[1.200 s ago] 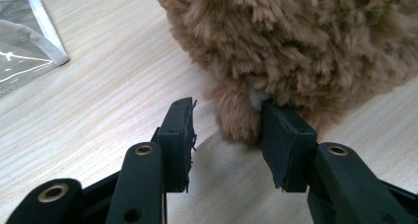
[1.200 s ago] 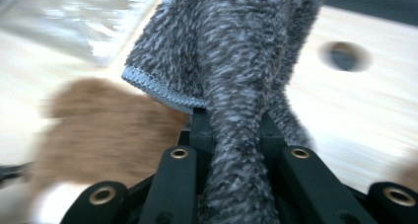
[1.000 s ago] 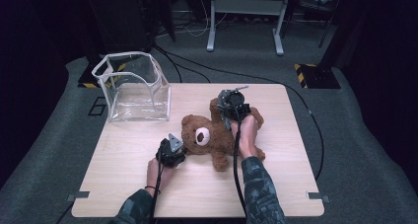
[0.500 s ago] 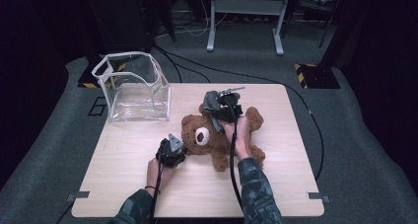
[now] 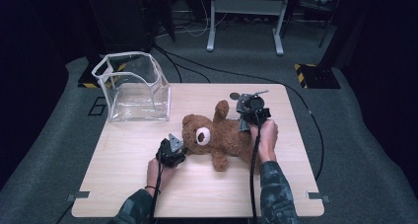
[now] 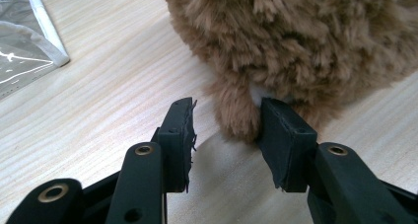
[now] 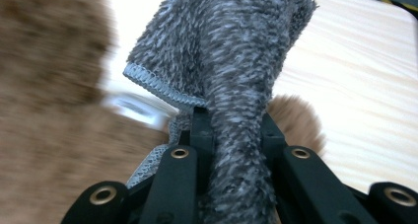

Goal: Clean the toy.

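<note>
A brown teddy bear lies on its back on the wooden table, head toward the left. My left gripper rests on the table at the bear's head. In the left gripper view the left gripper is open around a tuft of the bear's fur. The fur touches one pad and stands apart from the other. My right gripper is over the bear's far side, shut on a folded grey fluffy cloth. The cloth sticks up between the right gripper's jaws, with blurred bear fur behind.
A clear plastic bin stands at the table's back left corner. Cables trail from both grippers, one across the floor behind the table. A metal stand sits on the floor farther back.
My right gripper with the cloth swung left over the bear, then back right to its far side. The left gripper stayed put.
</note>
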Tool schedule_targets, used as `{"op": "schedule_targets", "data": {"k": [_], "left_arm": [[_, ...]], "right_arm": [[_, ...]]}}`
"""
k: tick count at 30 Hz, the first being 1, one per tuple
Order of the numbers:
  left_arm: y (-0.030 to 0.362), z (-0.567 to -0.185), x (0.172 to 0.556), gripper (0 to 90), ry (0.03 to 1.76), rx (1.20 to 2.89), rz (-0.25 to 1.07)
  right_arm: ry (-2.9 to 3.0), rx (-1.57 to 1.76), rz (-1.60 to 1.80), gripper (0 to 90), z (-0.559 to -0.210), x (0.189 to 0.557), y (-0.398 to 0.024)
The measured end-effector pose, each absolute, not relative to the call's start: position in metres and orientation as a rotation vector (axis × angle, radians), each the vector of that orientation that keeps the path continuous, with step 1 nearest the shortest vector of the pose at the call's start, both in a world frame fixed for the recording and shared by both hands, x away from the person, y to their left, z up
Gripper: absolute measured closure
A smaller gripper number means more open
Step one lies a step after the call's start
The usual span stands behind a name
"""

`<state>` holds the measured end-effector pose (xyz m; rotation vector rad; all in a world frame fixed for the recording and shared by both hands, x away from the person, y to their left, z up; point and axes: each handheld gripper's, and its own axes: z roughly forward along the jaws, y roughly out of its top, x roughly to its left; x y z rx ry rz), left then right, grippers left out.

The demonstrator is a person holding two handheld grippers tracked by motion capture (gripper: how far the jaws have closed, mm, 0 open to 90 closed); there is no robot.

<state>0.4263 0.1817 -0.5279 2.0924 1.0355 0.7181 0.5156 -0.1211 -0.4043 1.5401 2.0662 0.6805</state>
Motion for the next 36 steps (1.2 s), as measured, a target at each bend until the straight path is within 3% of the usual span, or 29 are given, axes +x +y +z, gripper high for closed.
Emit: {"op": "schedule_targets", "data": {"k": [8,14,18,31,36], "left_arm": [[0.182,-0.528,0.426,56.7,1.034,2.092,0.719],[0.181,-0.528,0.426,56.7,1.031,2.094,0.724],[0.181,-0.528,0.426,56.7,1.03,2.095,0.726],[0.181,-0.528,0.426,56.7,1.03,2.099,0.734],[0.18,-0.528,0.426,56.7,1.028,2.095,0.739]], "right_arm": [[1.992,1.575,0.672,76.3,-0.404,0.508,-0.144],[2.078,1.477,0.893,76.1,-0.391,0.497,-0.117],[2.132,1.423,0.806,76.2,-0.398,0.498,-0.101],[1.943,1.596,0.672,76.1,-0.408,0.49,-0.176],[1.948,1.524,0.851,76.1,-0.392,0.473,-0.166]]}}
